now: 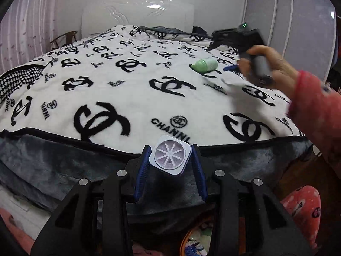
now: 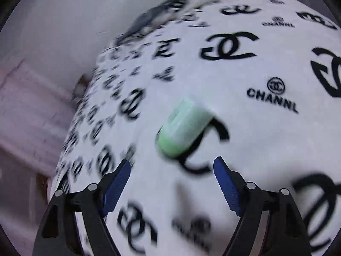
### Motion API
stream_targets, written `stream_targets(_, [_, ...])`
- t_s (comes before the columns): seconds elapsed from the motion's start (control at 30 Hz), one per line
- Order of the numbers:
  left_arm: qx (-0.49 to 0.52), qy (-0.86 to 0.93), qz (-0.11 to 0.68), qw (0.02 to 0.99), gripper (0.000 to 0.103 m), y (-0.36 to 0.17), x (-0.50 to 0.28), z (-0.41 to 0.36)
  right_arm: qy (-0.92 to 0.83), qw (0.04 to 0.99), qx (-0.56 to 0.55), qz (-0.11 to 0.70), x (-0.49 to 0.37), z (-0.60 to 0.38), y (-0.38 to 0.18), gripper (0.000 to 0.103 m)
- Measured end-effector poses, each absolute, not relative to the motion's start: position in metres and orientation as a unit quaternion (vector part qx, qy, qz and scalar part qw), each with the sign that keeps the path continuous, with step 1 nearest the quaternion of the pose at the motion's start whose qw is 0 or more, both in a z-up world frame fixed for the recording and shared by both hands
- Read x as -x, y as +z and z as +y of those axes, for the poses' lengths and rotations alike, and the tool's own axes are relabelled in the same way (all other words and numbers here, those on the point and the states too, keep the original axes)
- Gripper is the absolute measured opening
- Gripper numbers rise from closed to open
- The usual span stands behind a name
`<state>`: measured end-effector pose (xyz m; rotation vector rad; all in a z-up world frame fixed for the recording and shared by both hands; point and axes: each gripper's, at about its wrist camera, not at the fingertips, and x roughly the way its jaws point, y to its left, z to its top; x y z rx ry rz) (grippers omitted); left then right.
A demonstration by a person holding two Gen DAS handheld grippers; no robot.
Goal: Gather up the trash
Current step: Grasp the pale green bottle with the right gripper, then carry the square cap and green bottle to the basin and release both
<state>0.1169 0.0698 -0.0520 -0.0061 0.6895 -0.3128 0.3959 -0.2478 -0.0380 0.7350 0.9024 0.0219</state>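
My left gripper point(image 1: 170, 149) is shut on a small white square plastic cup point(image 1: 169, 157), held bottom toward the camera at the near edge of the bed. A pale green bottle point(image 1: 205, 65) lies on its side on the white blanket point(image 1: 127, 89) at the far right. In the right wrist view the green bottle point(image 2: 183, 127) lies just ahead of my right gripper point(image 2: 171, 164), which is open and empty, its blue fingers point(image 2: 226, 183) spread wide. The right gripper also shows in the left wrist view point(image 1: 231, 67), held in a hand just right of the bottle.
The bed carries a white blanket with black logos over a grey plush cover point(image 1: 53, 166). A basket with trash point(image 1: 198, 243) sits on the floor below my left gripper. A dark garment point(image 1: 166, 29) lies at the bed's far end. A wooden chair point(image 1: 64, 39) stands far left.
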Motion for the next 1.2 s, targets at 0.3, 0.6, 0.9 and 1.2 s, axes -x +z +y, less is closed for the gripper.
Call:
stream_targets(0.3, [0.023, -0.162, 0.335, 0.928, 0.038, -0.063, -0.125, 0.072, -0.06, 0.815, -0.389, 0.426, -0.455, -0.249, -0.08, 0.078])
stream_targets(0.6, [0.021, -0.169, 0.342, 0.924, 0.038, -0.07, -0.121, 0.067, -0.053, 0.854, -0.297, 0.423, -0.443, -0.243, -0.073, 0.057])
stream_targets(0.9, [0.02, -0.165, 0.336, 0.927, 0.038, -0.056, -0.099, 0.058, -0.011, 0.907, -0.224, 0.356, -0.374, -0.241, -0.014, 0.057])
stream_targets(1.2, [0.016, -0.183, 0.351, 0.918, 0.038, -0.054, -0.064, 0.043, 0.115, 0.928, -0.138, 0.325, -0.218, -0.235, 0.034, 0.057])
